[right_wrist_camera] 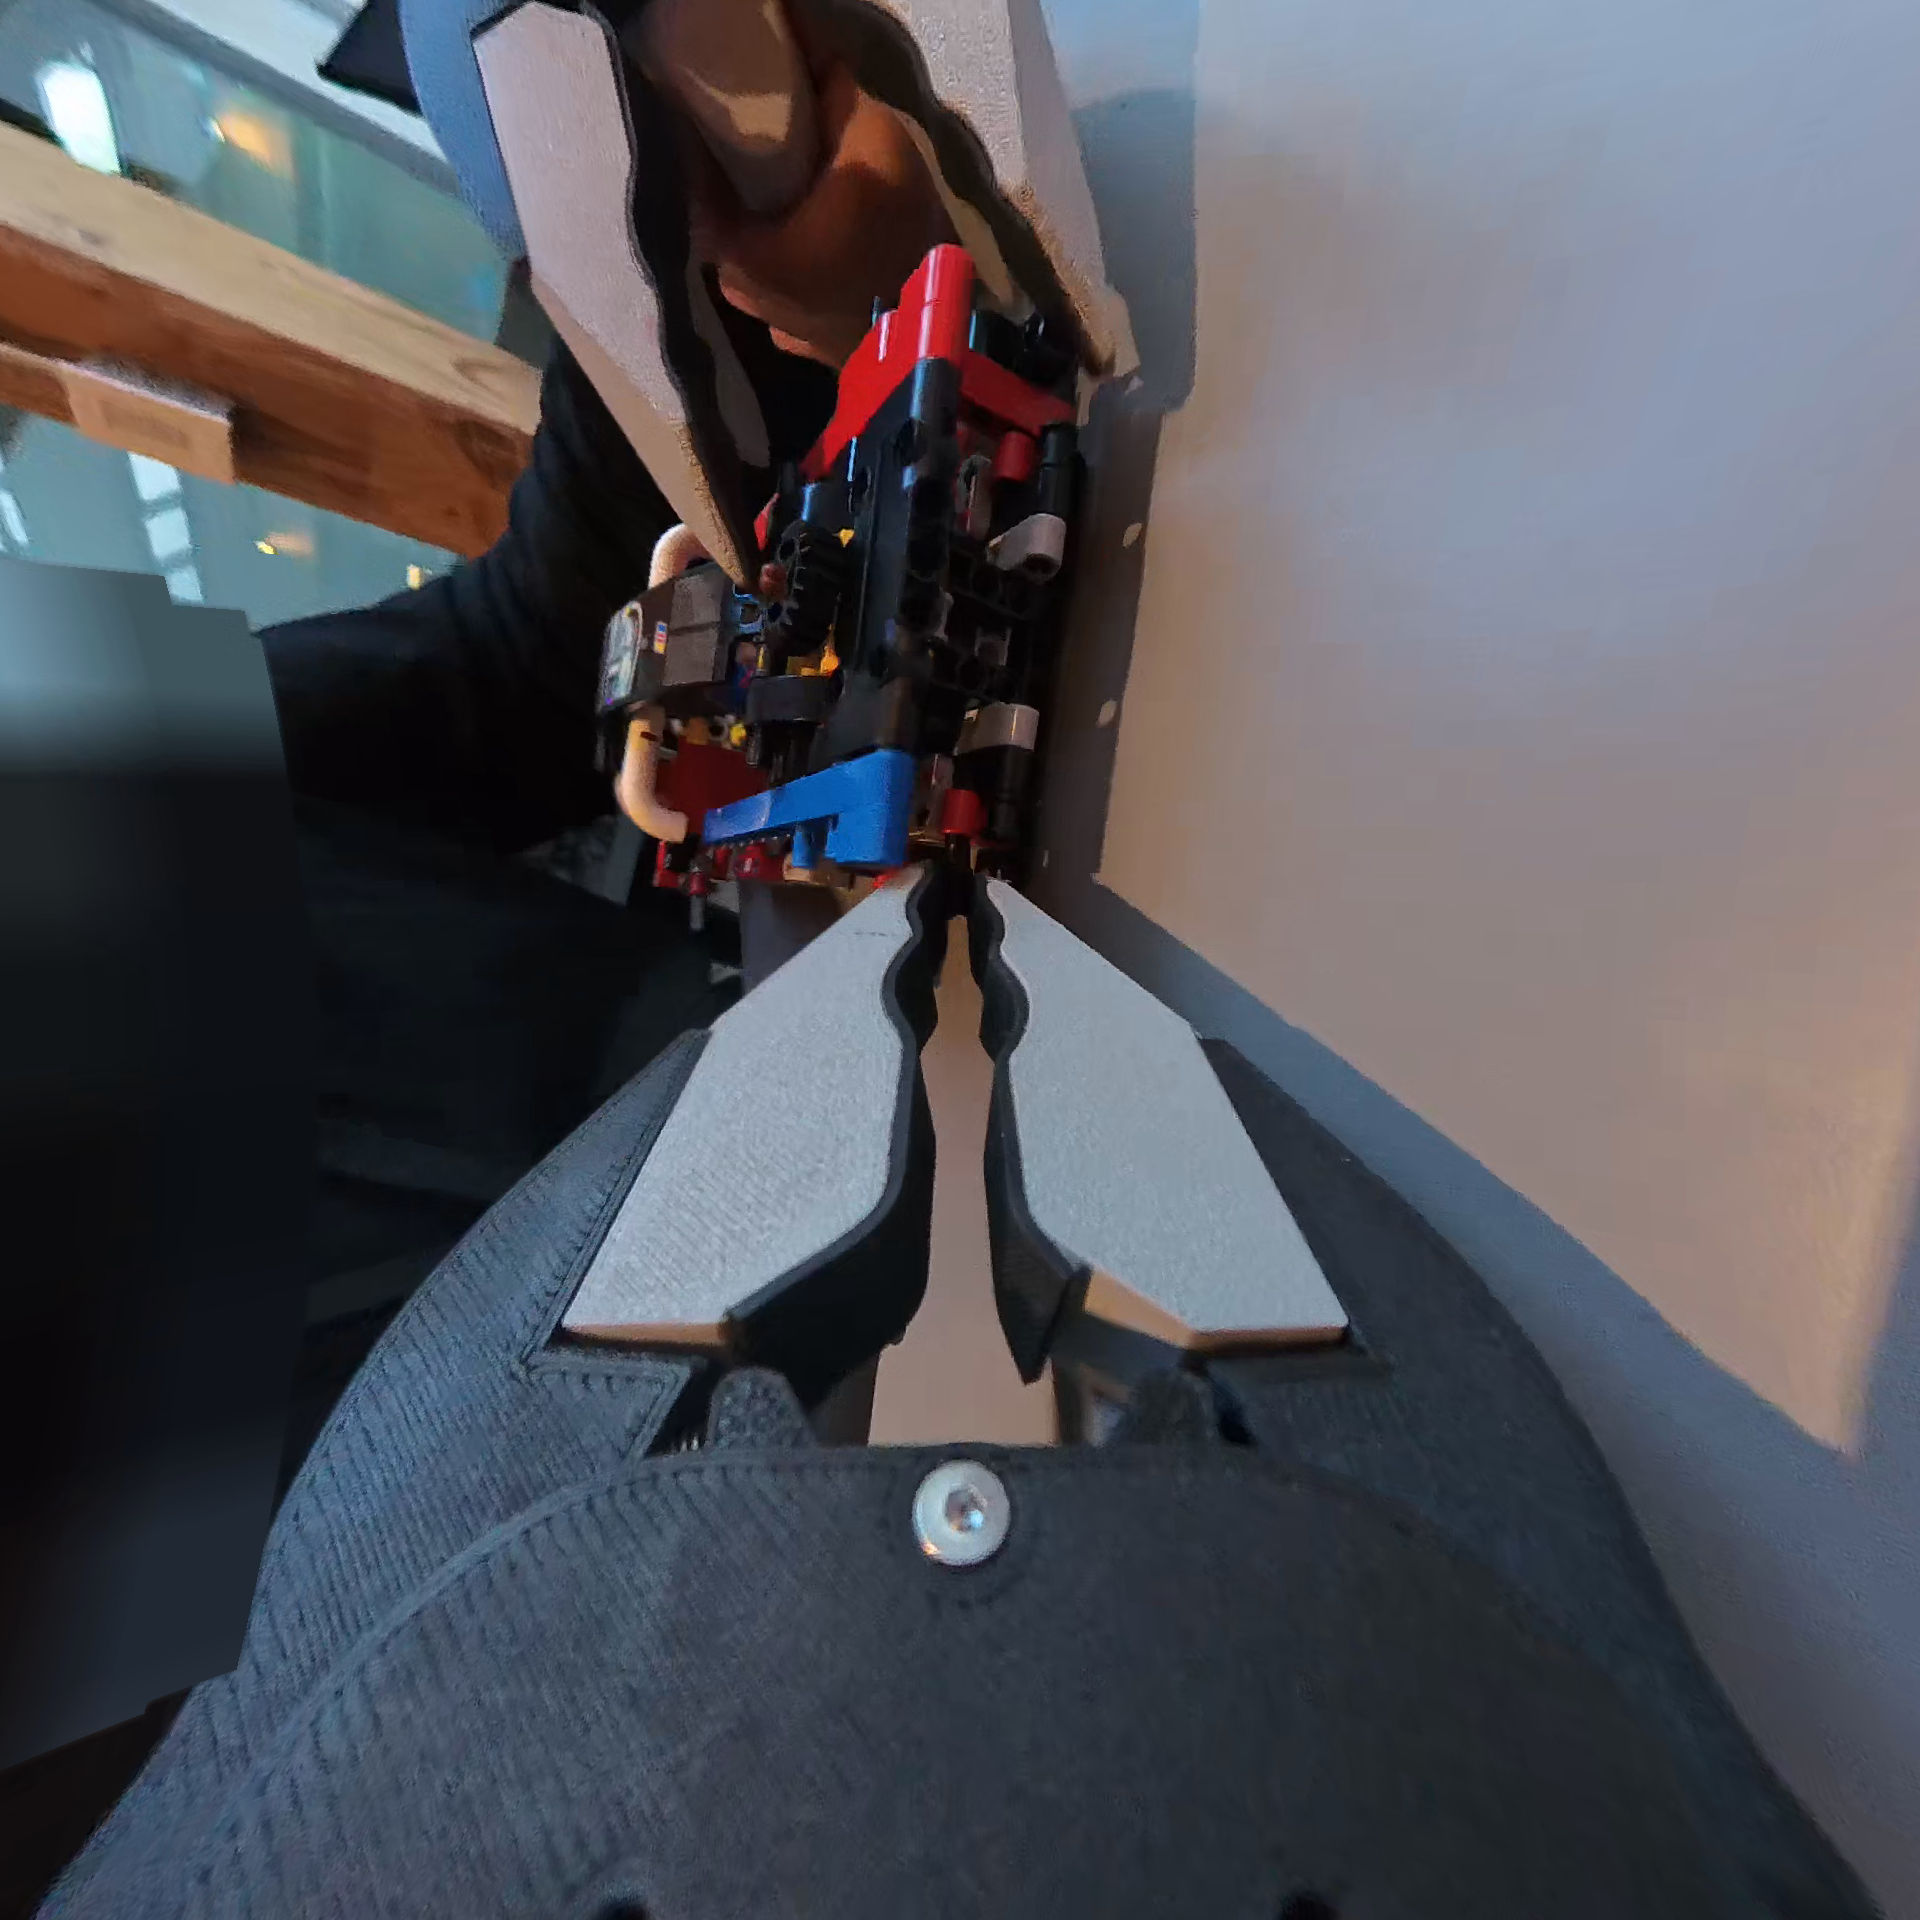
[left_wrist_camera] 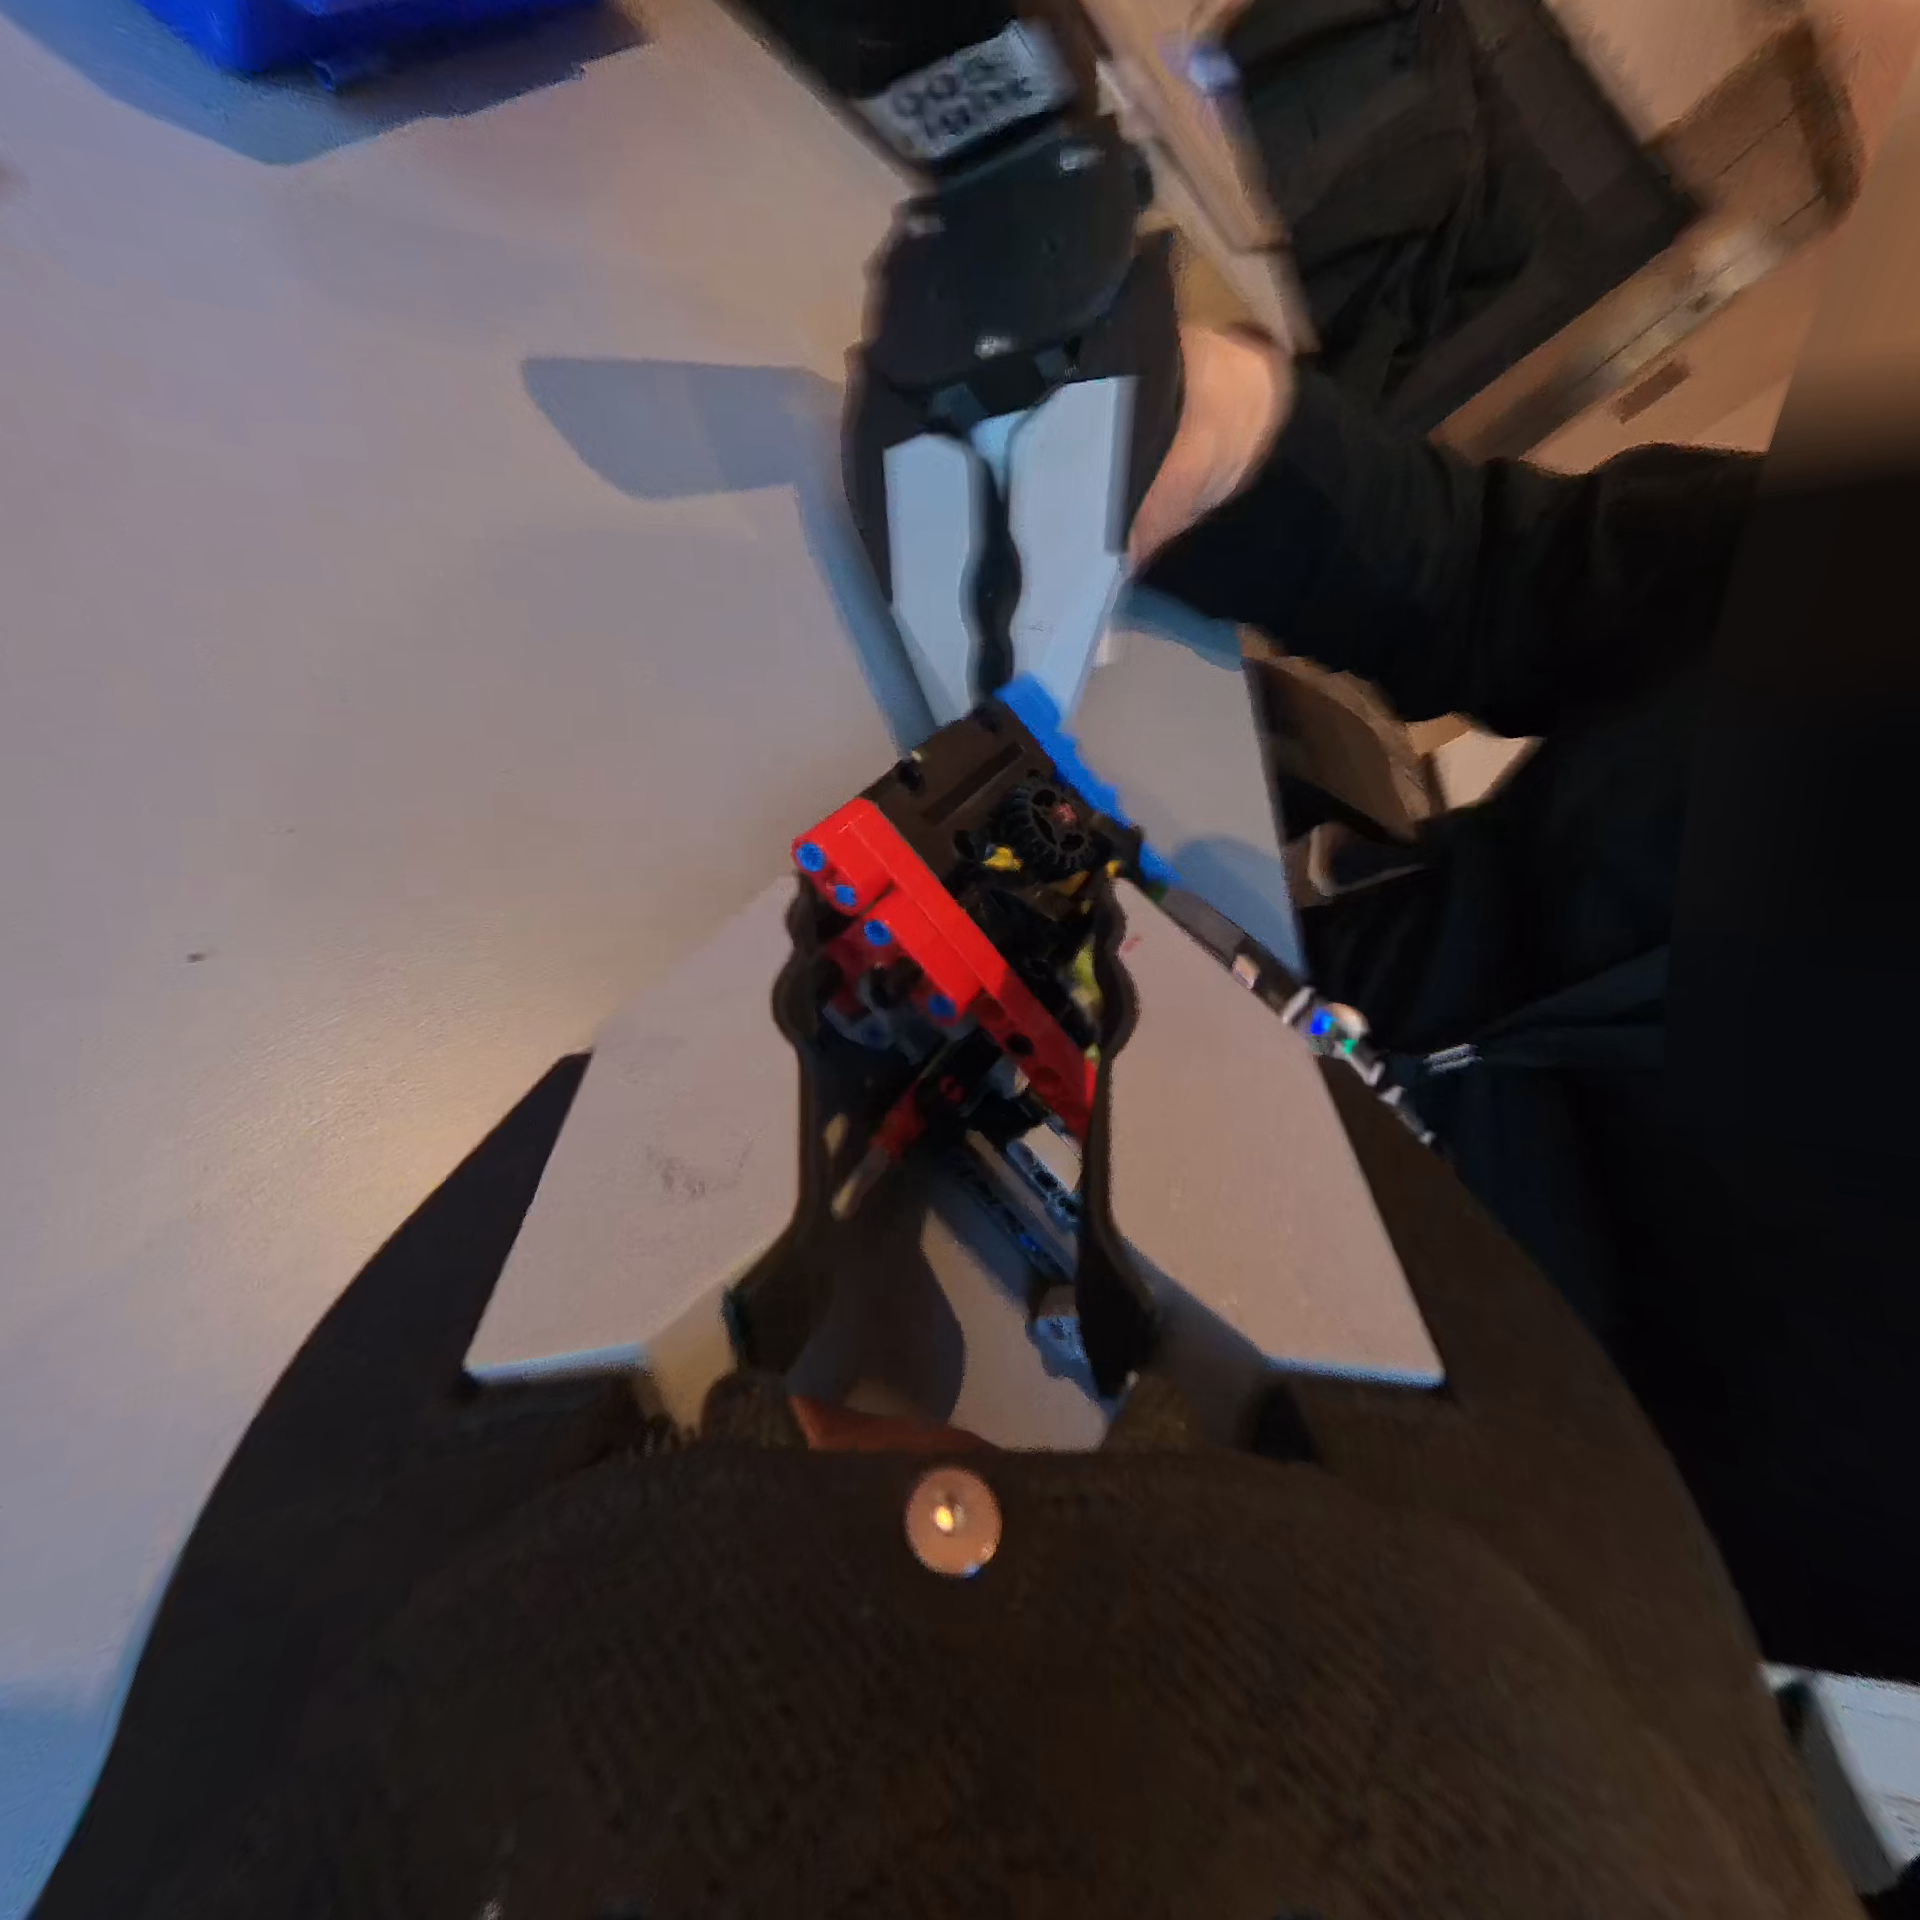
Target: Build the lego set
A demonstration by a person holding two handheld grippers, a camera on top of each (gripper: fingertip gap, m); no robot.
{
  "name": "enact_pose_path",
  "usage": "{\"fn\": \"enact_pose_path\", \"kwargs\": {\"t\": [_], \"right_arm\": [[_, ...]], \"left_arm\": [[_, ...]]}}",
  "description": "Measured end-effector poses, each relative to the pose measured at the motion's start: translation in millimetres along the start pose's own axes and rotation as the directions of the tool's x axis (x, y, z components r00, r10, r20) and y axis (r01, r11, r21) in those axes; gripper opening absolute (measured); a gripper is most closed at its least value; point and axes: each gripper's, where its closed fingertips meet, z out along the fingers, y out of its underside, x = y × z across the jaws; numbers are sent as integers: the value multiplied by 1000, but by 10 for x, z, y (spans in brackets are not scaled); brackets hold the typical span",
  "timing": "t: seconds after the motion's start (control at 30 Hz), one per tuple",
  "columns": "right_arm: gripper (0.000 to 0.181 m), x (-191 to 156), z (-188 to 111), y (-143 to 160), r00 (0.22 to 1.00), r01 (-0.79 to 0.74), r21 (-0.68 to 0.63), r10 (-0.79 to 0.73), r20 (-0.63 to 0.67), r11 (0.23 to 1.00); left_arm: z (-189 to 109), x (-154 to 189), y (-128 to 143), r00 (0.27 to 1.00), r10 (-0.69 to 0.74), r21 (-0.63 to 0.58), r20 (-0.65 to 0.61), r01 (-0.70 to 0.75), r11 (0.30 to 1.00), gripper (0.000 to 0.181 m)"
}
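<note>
- Between the left gripper's [left_wrist_camera: 951, 997] fingers sits the model [left_wrist_camera: 966, 925], a red, black and blue Lego build held above the table [left_wrist_camera: 312, 727]; its far end sticks out past the fingertips.
- Left gripper: jaws partly closed, clamping the model from both sides, with the dark inner pads pressed to its red beam and its black side.
- Right gripper [right_wrist_camera: 948, 899] meets the model's other end, just beside the blue piece [right_wrist_camera: 821, 805]. Its jaws are nearly closed, with a narrow gap at the tips, and a thin dark part of the model runs into that gap. Whether the tips actually pinch it, I cannot tell.
- From the left wrist view, the right gripper [left_wrist_camera: 1003, 686] comes down from above, tips at the blue piece [left_wrist_camera: 1060, 743] on the model's far edge, and a hand [left_wrist_camera: 1210, 447] in a black sleeve is behind it.
- From the right wrist view, the left gripper [right_wrist_camera: 904, 457] reaches in from above, one finger on each side of the model [right_wrist_camera: 894, 623].
- A blue bin [left_wrist_camera: 343, 36] shows at the table's far corner; its contents are out of sight.
- Cardboard boxes [left_wrist_camera: 1714, 239] stand beyond the table edge.
</note>
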Motion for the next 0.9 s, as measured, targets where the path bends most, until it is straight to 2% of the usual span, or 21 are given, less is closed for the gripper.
{"fn": "enact_pose_path", "kwargs": {"t": [0.03, 0.17, 0.33, 0.43, 0.63, 0.8, 0.9], "right_arm": [[1, 12, 0, -18, 999, 23, 15, -23, -24, 1000], [1, 28, -3, -26, 993, 89, 43, -85, -86, 995], [1, -9, -4, 12, 994, 95, 27, -93, -60, 995], [0, -28, -22, 64, 993, 109, 16, -108, -56, 994], [0, -115, -88, 69, 986, 166, 52, -164, -27, 985], [0, -209, -121, 58, 955, 298, 61, -297, -26, 953], [0, -362, -151, 31, 904, 426, 98, -428, 0, 899]], "left_arm": [[21, 4, -9, 1000, -20, 9, -2, 20, 1000, 56], [38, -22, -12, 1000, -15, 4, 18, 15, 1000, 57], [33, -5, 5, 1000, -15, -4, 6, 15, 1000, 56], [-21, -65, -6, 999, 3, 9, 41, -3, 1000, 62], [-276, -203, -146, 988, 56, 137, 144, -76, 988, 75], [-382, -178, -228, 987, 80, 215, 139, -109, 971, 79], [-460, -178, -272, 980, 105, 256, 168, -146, 955, 78]]}}
